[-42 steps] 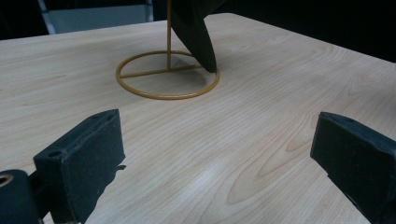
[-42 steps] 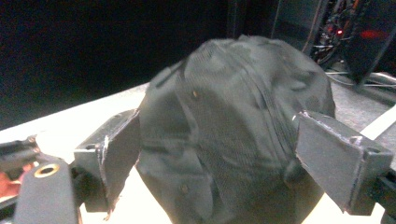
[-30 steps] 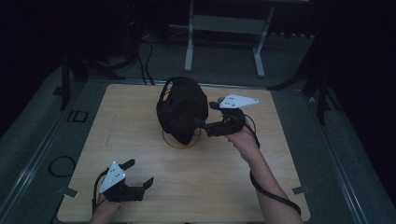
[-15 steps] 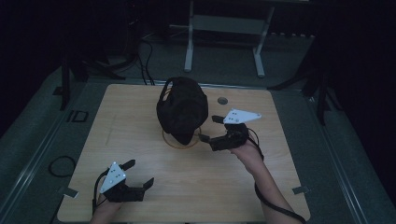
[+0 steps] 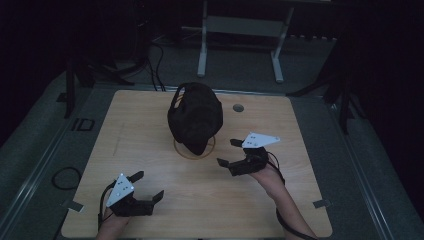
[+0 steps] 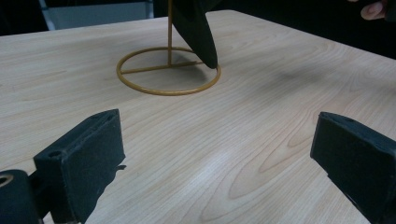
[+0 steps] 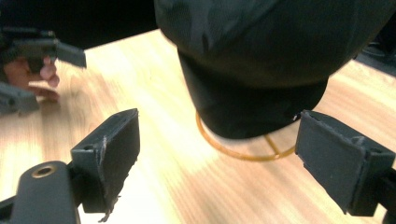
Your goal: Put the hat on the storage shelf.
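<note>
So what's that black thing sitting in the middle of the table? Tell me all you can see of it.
It looks like a black cap of dark, matte fabric, hung on a thin gold-coloured wire stand. The stand's upright rises from a round ring base lying flat on the wooden table. The cap's brim points down, its tip ending close above the ring. A loop or strap shows at its far side. Neither gripper touches it.

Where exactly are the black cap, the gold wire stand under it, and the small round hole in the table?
black cap point(image 5: 195, 117), high view, on its crown.
gold wire stand point(image 6: 159, 88), left gripper view, on the base ring's near edge.
round hole point(image 5: 238, 107), high view, on its middle.
</note>
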